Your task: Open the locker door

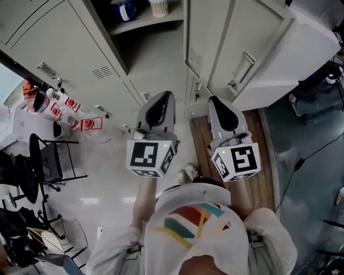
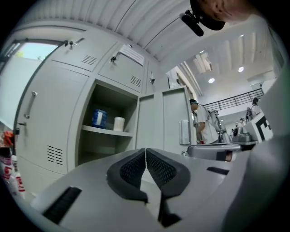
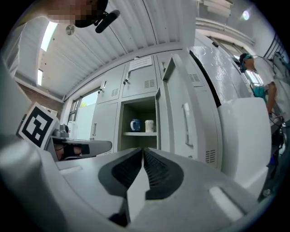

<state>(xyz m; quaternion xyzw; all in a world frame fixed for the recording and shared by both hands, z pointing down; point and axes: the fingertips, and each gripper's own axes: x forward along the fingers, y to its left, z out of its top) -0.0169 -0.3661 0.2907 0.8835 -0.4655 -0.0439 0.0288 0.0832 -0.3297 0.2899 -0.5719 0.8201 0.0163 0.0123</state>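
The locker door [image 1: 252, 37] stands swung out to the right of its compartment [image 1: 148, 51], with its handle [image 1: 241, 69] on the face turned toward the person; inside, a shelf [image 1: 141, 22] carries a blue container [image 1: 123, 9] and a white one [image 1: 159, 6], so the opening itself looks done. Neither gripper touches the door: the left gripper [image 2: 145, 154] has its pads pressed together on nothing; the right gripper [image 3: 143, 154] is likewise closed and empty. Both are held level in front of the person, well apart from the lockers, the right one nearer the door.

What remains, as I judge it, is a clean finish; keep both grippers central and clear of the door's free edge (a knock there could swing it back toward shut). If a wider opening is wanted, the right gripper is the better placed; a light push on the door's inner face near its free edge should serve better than a fresh grasp.
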